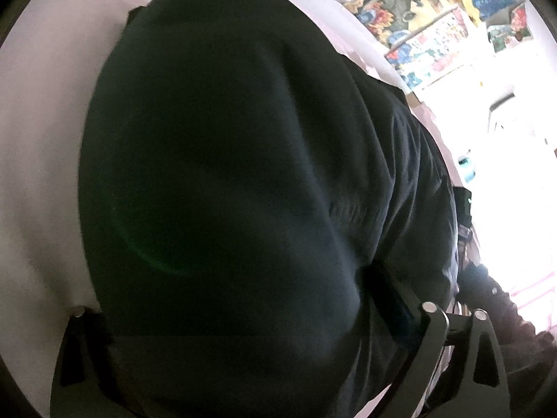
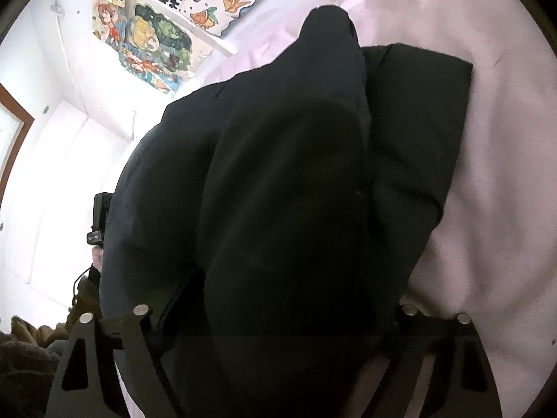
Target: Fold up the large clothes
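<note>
A large dark navy garment (image 1: pixel 243 174) fills most of the left wrist view and drapes over my left gripper (image 1: pixel 240 299), hiding the fingertips; the cloth bunches between the finger bases. In the right wrist view the same garment (image 2: pixel 285 191) lies in thick folds on a pale pink bed sheet (image 2: pixel 504 174), with one narrow end reaching to the far side. It covers my right gripper (image 2: pixel 278 299) too, and cloth sits between its fingers. Both grippers appear shut on the fabric.
The pink sheet (image 1: pixel 41 139) spreads left of the garment. Colourful cartoon-print pillows (image 2: pixel 167 28) and bedding (image 1: pixel 435 17) lie at the far end. White walls and a brown door frame (image 2: pixel 14 132) are at the side. The other hand-held device (image 2: pixel 99 216) shows at the garment's left edge.
</note>
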Action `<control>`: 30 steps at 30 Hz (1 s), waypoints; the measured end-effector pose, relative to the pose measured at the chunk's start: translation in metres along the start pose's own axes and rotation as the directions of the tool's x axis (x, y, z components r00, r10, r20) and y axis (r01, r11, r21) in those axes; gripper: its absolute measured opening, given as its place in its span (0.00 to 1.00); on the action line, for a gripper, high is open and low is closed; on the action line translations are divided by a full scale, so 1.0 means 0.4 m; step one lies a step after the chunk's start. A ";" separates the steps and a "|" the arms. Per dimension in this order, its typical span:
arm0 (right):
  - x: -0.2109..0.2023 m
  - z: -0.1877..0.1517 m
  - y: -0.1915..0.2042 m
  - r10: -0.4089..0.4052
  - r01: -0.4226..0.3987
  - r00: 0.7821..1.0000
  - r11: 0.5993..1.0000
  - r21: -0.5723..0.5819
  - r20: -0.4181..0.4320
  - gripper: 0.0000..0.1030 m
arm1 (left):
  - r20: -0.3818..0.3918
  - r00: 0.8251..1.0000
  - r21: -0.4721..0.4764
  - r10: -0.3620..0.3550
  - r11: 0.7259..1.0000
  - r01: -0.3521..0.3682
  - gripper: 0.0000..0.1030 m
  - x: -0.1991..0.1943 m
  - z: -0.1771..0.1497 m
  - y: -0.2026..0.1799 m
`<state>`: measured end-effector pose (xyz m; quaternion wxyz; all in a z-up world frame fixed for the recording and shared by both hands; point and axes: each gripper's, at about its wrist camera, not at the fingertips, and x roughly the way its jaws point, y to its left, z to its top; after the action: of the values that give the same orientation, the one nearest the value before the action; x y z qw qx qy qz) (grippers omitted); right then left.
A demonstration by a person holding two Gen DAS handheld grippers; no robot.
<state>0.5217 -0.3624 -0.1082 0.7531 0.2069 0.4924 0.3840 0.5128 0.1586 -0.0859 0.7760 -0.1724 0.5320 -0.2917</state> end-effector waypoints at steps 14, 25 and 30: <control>-0.045 -0.007 0.108 -0.088 0.094 0.989 0.994 -0.048 0.119 0.31 | 0.165 0.969 -0.080 0.182 0.982 -0.171 0.29 -0.073 -0.053 -0.127; -0.178 -0.118 0.344 -0.129 0.149 0.969 0.986 -0.079 0.211 0.26 | 0.200 0.967 0.012 0.159 0.986 -0.164 0.21 -0.183 -0.158 -0.252; -0.215 -0.195 0.477 -0.207 0.225 0.962 0.970 -0.089 0.180 0.26 | 0.173 0.970 0.015 0.172 0.984 -0.177 0.21 -0.240 -0.261 -0.275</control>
<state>0.3611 -0.3167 0.0402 0.8398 0.1426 0.4247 0.3068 0.3609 0.1392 0.0081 0.8440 -0.1379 0.4718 -0.2145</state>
